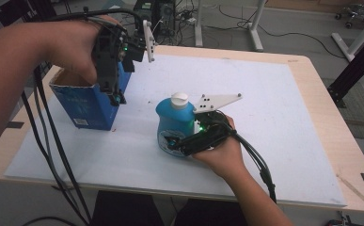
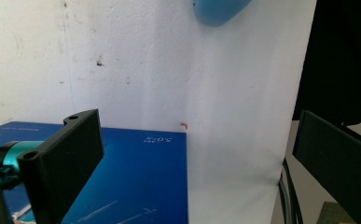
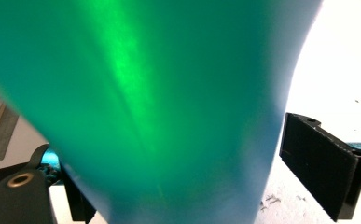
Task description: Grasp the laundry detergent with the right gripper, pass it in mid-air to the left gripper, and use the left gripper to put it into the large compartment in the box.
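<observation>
between the right tool's [image 1: 172, 141] jaws stands the blue bottle [image 1: 174, 123].

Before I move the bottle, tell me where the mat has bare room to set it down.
The widest free patch is the white mat right of the blue bottle, out to the table's right edge. Bare mat also lies behind the bottle toward the far edge, and along the near edge. It is crowded at the left, where the blue box stands under the left gripper.

Blue bottle [image 1: 172, 125]: glossy smooth plastic, white cap. Blue box [image 1: 91, 106]: printed cardboard, slight sheen. Table [image 1: 318, 99]: pale wood under matt white sheet [image 1: 264, 117].
</observation>
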